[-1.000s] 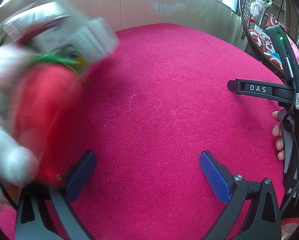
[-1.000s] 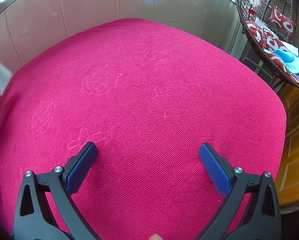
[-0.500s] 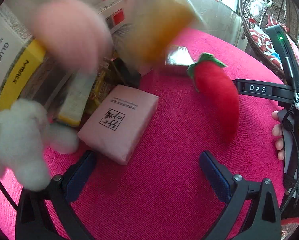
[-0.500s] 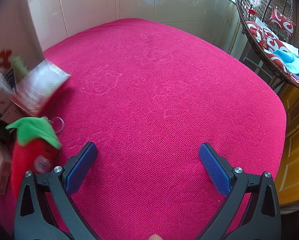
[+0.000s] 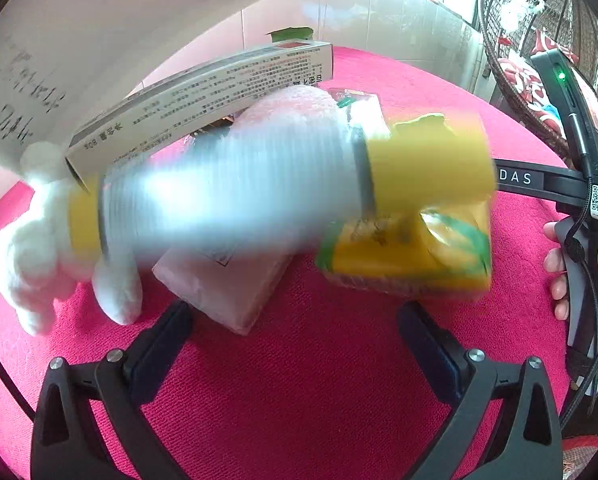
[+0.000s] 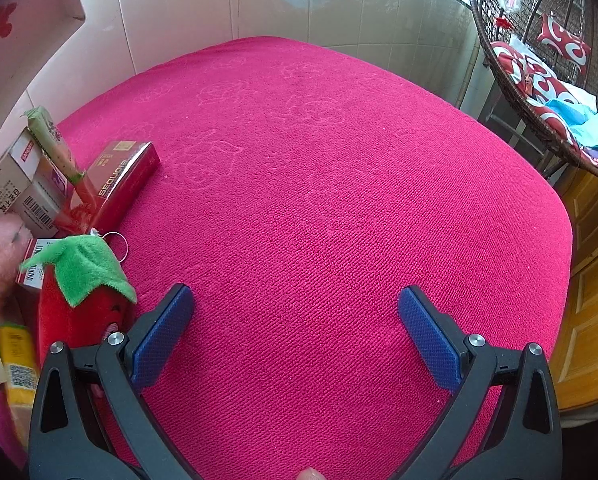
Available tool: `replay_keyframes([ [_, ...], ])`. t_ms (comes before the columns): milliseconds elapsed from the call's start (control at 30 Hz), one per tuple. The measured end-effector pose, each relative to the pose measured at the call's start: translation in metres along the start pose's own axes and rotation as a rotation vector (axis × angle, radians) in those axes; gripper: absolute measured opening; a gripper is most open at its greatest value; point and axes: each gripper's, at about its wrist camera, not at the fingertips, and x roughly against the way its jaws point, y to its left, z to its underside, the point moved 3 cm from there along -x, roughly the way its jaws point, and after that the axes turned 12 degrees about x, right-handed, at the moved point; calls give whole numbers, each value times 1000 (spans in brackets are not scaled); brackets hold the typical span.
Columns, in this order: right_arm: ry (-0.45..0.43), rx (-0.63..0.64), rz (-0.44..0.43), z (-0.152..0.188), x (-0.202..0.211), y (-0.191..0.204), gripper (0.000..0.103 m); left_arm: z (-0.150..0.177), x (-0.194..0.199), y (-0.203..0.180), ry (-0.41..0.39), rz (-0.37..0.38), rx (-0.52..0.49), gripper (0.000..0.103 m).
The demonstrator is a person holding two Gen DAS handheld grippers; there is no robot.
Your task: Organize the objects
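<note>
- Left wrist view, far left: a white plush toy [image 5: 39, 248] lies on the pink towel-covered table [image 5: 319, 380], limbs splayed.
- Above it, a large pale carton [image 5: 79, 40] tilts overhead, handwriting on its side.
- Just below that carton, a long grey-and-white box [image 5: 203, 100] with fine print slants across the pile.
- Centre: a blurred cylinder [image 5: 259, 188], silvery body with yellow ends, cuts across everything; too smeared to say whether it touches the cloth.
- Under it, a pink wrapped packet [image 5: 227, 292] rests on the table, just ahead of the left gripper [image 5: 295, 340], whose fingers stand wide apart on nothing.
- Right of centre, a yellow-and-green packet [image 5: 411, 252] sits on the cloth.
- Far right, a person's hand [image 5: 567, 264] grips the handle of the other tool.
- Right wrist view, left edge: boxes heaped together, with a green stick pack [image 6: 55, 144] propped on them.
- Beside it, a red box marked SEQUOIA [image 6: 119, 180] lies on the cloth.
- Lower left, a red chilli plush with green cap [image 6: 79, 292] and key ring, just beside the left finger of the right gripper [image 6: 295, 332].
- That gripper is spread open too, holding nothing.
- Far right, a wicker hanging chair [image 6: 539, 92] with red cushions.
</note>
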Motion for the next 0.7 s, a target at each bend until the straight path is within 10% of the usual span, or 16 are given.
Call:
replay_keyframes([
  [700,0,-1,0,0,-1,-2,103,4,1,4,-1,0,1,103],
])
